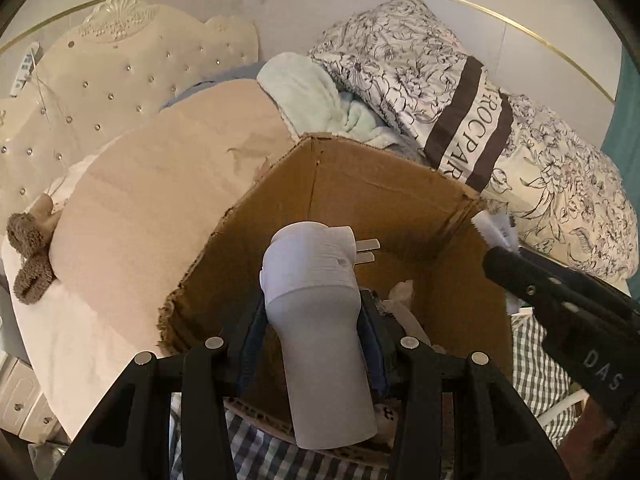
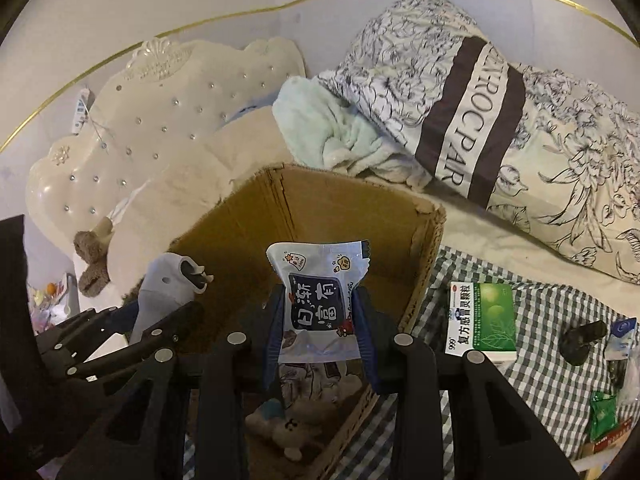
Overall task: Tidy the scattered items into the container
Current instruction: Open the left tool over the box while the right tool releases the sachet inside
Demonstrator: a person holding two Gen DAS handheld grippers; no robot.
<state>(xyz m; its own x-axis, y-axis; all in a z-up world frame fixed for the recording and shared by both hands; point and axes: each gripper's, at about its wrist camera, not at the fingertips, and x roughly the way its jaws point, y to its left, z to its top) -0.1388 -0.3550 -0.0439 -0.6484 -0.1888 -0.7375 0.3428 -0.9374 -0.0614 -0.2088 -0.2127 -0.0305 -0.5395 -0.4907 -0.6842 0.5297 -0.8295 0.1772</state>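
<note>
Both tongs clamped, left tongs point(image 1: 316, 344) on grey plug point(image 1: 320, 320), right tongs point(image 2: 320, 336) on snack packet point(image 2: 318, 304), poised over cardboard box point(image 1: 380, 200) for dropping in.

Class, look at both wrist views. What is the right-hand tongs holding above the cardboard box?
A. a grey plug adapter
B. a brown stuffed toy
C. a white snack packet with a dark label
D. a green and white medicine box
C: the right tongs pinch the snack packet over the cardboard box, while the medicine box lies on the checked cloth.
</note>
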